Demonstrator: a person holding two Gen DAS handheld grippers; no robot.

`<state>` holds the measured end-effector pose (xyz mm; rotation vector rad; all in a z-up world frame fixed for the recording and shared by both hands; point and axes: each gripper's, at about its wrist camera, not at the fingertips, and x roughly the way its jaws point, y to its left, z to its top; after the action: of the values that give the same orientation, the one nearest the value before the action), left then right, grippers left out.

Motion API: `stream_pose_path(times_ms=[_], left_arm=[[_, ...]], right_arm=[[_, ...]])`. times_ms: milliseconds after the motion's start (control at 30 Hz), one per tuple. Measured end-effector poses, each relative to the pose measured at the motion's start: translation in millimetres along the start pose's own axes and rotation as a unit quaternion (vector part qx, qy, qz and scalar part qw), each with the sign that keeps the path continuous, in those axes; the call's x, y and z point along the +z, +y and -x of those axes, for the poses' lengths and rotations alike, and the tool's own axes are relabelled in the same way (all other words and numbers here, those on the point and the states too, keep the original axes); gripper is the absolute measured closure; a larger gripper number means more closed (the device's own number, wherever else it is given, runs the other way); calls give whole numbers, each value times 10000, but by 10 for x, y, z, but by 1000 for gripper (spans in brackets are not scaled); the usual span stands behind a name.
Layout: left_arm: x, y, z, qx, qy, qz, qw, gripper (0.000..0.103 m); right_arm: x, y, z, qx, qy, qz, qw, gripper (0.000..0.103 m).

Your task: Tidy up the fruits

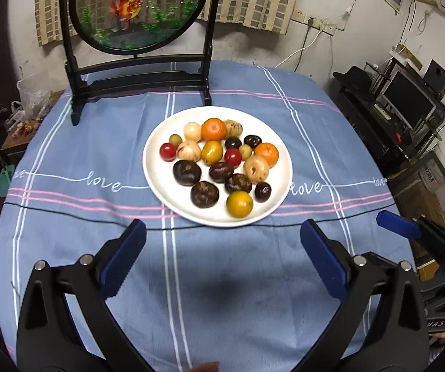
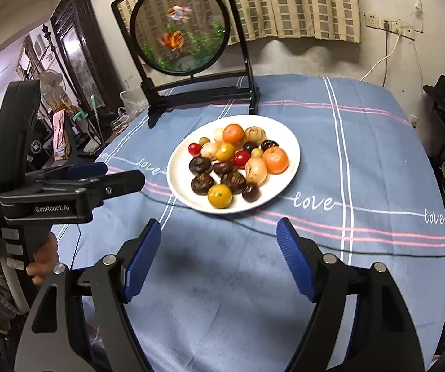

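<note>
Left gripper [image 1: 222, 245] is sitting low in the left-wrist frame, fingers spread wide and gripping nothing; right gripper [image 2: 219, 241] is likewise hovering low in its own frame, fingers apart and empty. All the fruits [image 1: 219, 162] are lying mixed on the white plate [image 1: 157, 186] mid-frame on the blue tablecloth [image 1: 222, 294], none outside it. Gathering is looking done, though sorting by kind isn't showing yet.

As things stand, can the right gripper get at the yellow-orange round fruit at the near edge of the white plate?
Probably yes: right gripper is open and empty, the yellow-orange round fruit lies nearest on the white plate, with only bare cloth between.
</note>
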<state>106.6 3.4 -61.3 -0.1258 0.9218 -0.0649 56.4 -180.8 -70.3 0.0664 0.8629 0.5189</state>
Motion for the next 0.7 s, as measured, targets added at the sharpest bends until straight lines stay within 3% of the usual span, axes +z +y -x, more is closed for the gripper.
stream_pose_path(times_ms=[200, 300, 433, 567, 700], left_arm=[[-142, -74, 105, 365, -53, -150, 9992, 2], [-178, -102, 145, 411, -75, -175, 9990, 2], [-215, -143, 208, 447, -132, -260, 9986, 2], [-235, -129, 303, 105, -284, -162, 9994, 2], [-256, -138, 377, 303, -433, -164, 9985, 2]], right_arm=[[-50, 106, 117, 5, -90, 108, 9999, 24], [-56, 144, 174, -40, -194, 166, 9997, 13], [-51, 185, 191, -92, -236, 265, 9993, 12], [-44, 178, 193, -120, -245, 253, 9993, 12], [-43, 184, 203, -124, -283, 255, 9992, 10]])
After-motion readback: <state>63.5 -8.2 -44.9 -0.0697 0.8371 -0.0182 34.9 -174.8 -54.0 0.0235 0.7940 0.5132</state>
